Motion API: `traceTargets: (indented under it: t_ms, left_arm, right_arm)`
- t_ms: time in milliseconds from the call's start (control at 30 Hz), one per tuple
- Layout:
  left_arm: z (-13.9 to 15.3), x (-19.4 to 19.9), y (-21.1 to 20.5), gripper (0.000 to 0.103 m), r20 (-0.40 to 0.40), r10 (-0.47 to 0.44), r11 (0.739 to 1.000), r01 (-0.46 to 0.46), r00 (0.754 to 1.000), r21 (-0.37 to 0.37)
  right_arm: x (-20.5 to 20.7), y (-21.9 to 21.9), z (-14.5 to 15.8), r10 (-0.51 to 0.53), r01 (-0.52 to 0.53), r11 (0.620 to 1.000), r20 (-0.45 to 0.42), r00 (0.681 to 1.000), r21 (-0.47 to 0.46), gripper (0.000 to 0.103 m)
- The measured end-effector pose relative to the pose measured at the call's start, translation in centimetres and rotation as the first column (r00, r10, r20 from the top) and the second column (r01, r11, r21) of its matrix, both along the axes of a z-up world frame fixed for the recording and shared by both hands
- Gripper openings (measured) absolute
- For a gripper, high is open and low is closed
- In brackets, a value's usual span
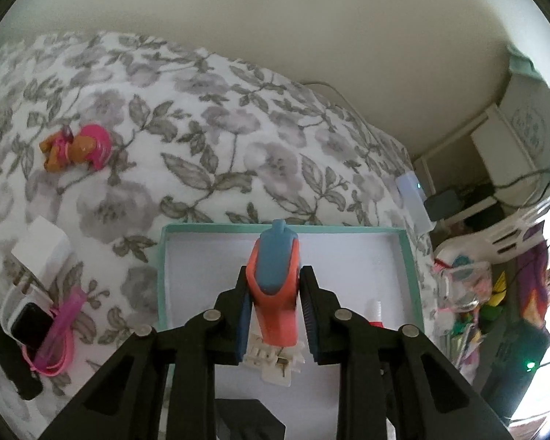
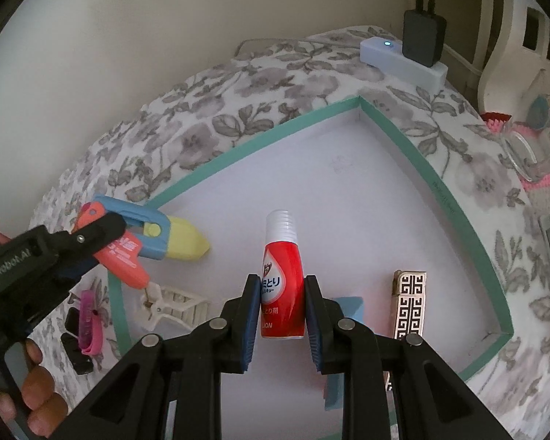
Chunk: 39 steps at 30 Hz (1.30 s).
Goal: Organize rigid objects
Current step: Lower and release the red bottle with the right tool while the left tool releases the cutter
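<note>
The left gripper (image 1: 274, 304) is clamped on an orange, blue and yellow toy gun (image 1: 275, 275) and holds it above the left edge of the shallow teal-rimmed box (image 2: 392, 124), which lies on the floral bedspread (image 1: 201, 128). The right gripper (image 2: 280, 315) grips a red bottle (image 2: 282, 278) with a clear cap, positioned upright over the white box floor. A white hair claw clip (image 2: 172, 308) lies in the box directly under the toy gun, and a patterned lighter (image 2: 409, 300) lies to the right of the bottle. Risk: if the toy gun is released from this height, it probably lands on the hair claw clip and tips against the box wall. Risk: the bottle is narrow and tall; release before the base is seated likely lets it topple toward the lighter. A pink dog figurine (image 1: 79, 146) remains outside the box, far left on the bedspread.
</note>
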<state>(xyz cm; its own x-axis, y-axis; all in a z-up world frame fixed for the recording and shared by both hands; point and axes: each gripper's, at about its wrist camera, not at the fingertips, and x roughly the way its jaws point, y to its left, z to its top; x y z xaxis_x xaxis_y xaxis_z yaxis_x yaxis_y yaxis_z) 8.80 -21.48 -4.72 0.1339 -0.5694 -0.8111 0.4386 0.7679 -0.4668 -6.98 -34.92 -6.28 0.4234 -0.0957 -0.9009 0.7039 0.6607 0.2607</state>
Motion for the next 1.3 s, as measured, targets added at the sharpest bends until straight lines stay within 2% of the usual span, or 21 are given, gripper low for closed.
traceTargets:
  t_ms: [133,300,400,567,700,800,900,1300]
  left_arm:
    - [-1.1,0.9,1.3,0.027,-0.078,0.048,0.998,-0.052,0.996,-0.048]
    - [-2.9,2.1,3.3,0.027,-0.195,0.120,0.982,-0.144,0.973,-0.118]
    - [-3.4,2.4,4.0,0.027,-0.224,0.146,0.976,-0.178,0.964,-0.129]
    - [-3.4,2.6,4.4,0.027,-0.223,0.160,0.974,-0.190,0.962,-0.120]
    - [-3.5,2.5,4.3,0.033,-0.186,0.177,0.981,-0.189,0.966,-0.045]
    - [-3.9,2.5,4.6,0.034,-0.197,0.178,0.982,-0.188,0.964,-0.032]
    - [-3.5,2.3,4.3,0.036,-0.172,0.169,0.985,-0.173,0.970,-0.003]
    - [-3.0,1.0,1.8,0.041,-0.081,0.082,0.984,-0.067,0.993,0.165]
  right_arm:
    - [0.3,0.1,-0.1,0.008,-0.008,1.000,-0.014,1.000,-0.003,0.025]
    - [0.4,0.2,-0.2,0.017,-0.017,1.000,-0.022,1.000,-0.004,0.025]
    - [0.5,0.2,-0.2,0.024,-0.024,1.000,-0.026,0.999,-0.005,0.025]
    - [0.6,0.2,-0.3,0.031,-0.031,0.999,-0.031,0.999,-0.007,0.025]
    - [0.8,0.2,-0.4,0.045,-0.046,0.999,-0.043,0.998,-0.007,0.025]
    - [1.0,0.3,-0.6,0.055,-0.056,0.998,-0.054,0.997,-0.013,0.025]
    - [1.2,0.4,-0.8,0.072,-0.073,0.997,-0.067,0.995,-0.017,0.025]
    - [2.0,1.1,-1.3,0.123,-0.128,0.991,-0.100,0.987,-0.038,0.025]
